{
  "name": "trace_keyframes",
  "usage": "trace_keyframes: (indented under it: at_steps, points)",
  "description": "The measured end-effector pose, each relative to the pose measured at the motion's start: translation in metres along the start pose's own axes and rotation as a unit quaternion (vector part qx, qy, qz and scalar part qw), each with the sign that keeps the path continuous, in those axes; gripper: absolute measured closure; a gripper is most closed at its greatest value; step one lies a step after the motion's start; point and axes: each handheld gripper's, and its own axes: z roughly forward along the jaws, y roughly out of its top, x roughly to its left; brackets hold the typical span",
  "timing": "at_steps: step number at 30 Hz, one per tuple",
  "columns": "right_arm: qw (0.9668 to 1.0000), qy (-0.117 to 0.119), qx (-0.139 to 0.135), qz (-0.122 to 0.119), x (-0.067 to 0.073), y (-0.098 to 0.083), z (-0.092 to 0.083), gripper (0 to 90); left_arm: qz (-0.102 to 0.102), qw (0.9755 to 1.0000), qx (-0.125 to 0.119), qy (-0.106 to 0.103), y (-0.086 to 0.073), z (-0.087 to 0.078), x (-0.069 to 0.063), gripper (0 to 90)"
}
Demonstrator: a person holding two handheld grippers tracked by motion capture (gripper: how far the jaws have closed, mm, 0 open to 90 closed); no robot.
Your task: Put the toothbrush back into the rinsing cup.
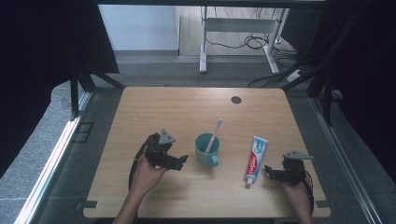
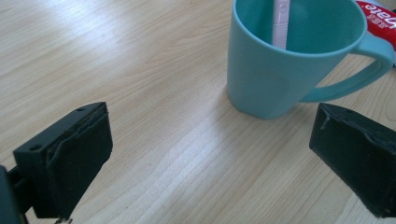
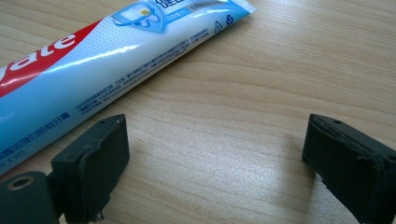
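Toothpaste tube (image 1: 256, 156) lengthwise front-to-back, cap toward person.

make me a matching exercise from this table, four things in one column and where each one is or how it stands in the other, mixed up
Things:
1. toothbrush
2. toothpaste tube
3. teal mug
4. left gripper

Places or states:
a. lying flat on the table, cap end toward the person
b. jaws open, just left of the mug
c. standing in the mug, leaning on its rim
d. upright at mid table, handle toward the person

Pairs: 1-c, 2-a, 3-d, 4-b
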Motion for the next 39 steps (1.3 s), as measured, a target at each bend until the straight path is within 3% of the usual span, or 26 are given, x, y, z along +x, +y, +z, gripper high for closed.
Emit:
trace_keyframes:
  at_steps: [10, 24, 39]
  points:
    - [1.0000, 0.000, 0.000, -0.001, 0.000, 0.000, 0.000, 6.8, -0.002, 1.0000, -0.003, 0.007, -0.018, -0.003, -0.001, 0.0]
    - [1.0000, 0.000, -0.001, -0.001, 0.000, 0.000, 0.000, 6.8, -0.024, 0.9996, -0.003, 0.017, -0.052, 0.001, 0.003, 0.0]
    - [1.0000, 0.000, 0.000, -0.001, 0.000, 0.000, 0.000, 7.0, -0.034, 0.9990, 0.014, 0.024, -0.081, 0.013, -0.001, 0.0]
